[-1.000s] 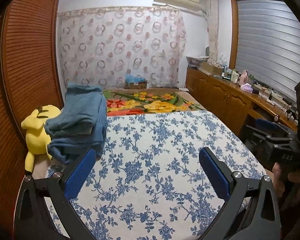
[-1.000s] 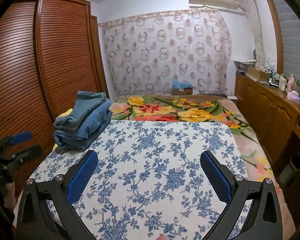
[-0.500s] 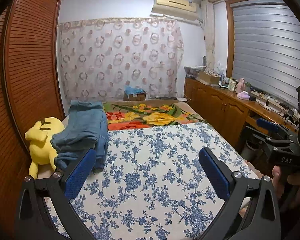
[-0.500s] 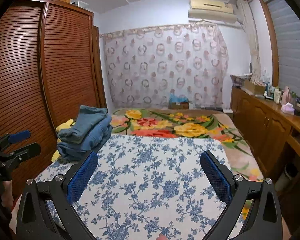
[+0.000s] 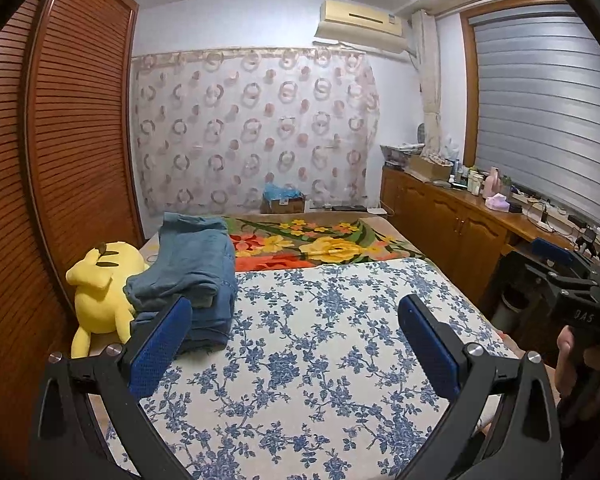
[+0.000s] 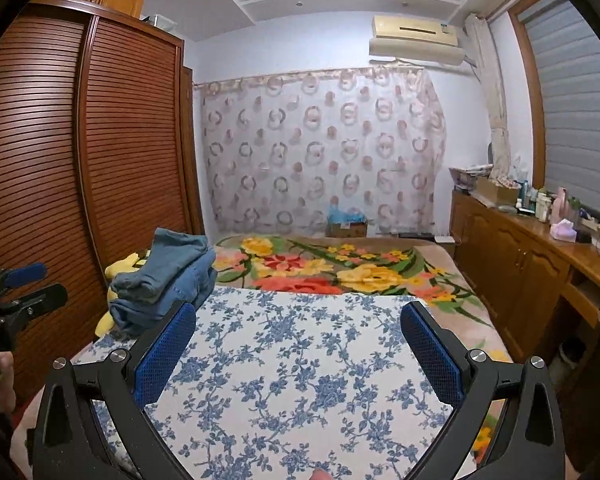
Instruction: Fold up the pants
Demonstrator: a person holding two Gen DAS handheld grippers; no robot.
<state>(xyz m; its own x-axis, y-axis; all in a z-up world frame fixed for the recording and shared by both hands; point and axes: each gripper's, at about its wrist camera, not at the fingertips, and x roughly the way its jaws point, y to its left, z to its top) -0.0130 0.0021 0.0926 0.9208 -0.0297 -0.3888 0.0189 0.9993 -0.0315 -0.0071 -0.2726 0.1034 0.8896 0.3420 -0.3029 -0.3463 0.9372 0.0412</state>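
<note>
In the left wrist view, the left gripper (image 5: 294, 344) hangs over a bed, its blue-padded jaws spread wide and holding nothing. Under it lies a white bedspread (image 5: 320, 360) printed with blue flowers. At ten o'clock, a stack of folded blue denim pants (image 5: 194, 272) rests on the bedspread's far left corner, layered and slightly uneven, touching a yellow plush toy (image 5: 100, 292) at its left. At three o'clock a hand (image 5: 584, 368) holds the right gripper (image 6: 298, 344), whose own view shows its jaws likewise spread and empty. Beyond the bedspread lies a bright floral blanket (image 5: 320, 244). Past the bed, at twelve o'clock, a cardboard box (image 5: 282, 204) holds something blue; its contents are unclear.
</note>
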